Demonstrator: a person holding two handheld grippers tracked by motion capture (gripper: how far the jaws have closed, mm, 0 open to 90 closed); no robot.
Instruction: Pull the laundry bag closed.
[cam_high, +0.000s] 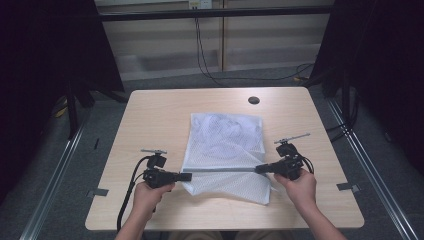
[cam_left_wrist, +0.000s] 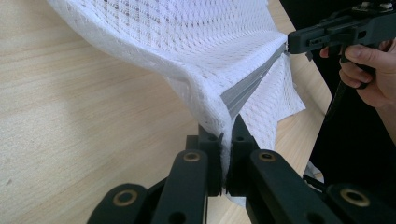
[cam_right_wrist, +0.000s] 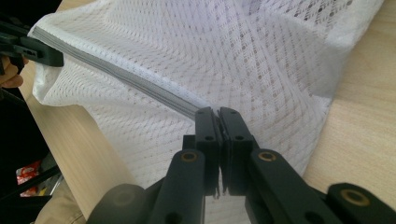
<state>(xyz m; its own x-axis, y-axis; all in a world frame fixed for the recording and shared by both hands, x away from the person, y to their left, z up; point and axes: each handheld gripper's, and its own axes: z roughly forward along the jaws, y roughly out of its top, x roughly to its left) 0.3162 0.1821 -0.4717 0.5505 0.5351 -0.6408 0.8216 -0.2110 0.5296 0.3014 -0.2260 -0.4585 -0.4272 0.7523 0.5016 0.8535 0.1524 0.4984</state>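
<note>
A white mesh laundry bag (cam_high: 225, 145) lies on the light wooden table (cam_high: 150, 120), with a grey zipper strip (cam_high: 222, 170) stretched taut across its near part. My left gripper (cam_high: 189, 176) is shut on the zipper's left end; its jaws (cam_left_wrist: 228, 140) pinch the mesh and grey tape. My right gripper (cam_high: 259, 169) is shut on the zipper's right end, jaws (cam_right_wrist: 217, 116) closed on the grey strip (cam_right_wrist: 140, 84). The bag (cam_left_wrist: 196, 42) hangs lifted between both grippers. The right gripper (cam_left_wrist: 327, 35) shows far off in the left gripper view.
A dark round hole (cam_high: 253, 100) sits near the table's far edge. Black curtains stand at both sides, cables run on the floor beyond the table. Bare wood surrounds the bag (cam_right_wrist: 233, 56) on left and right.
</note>
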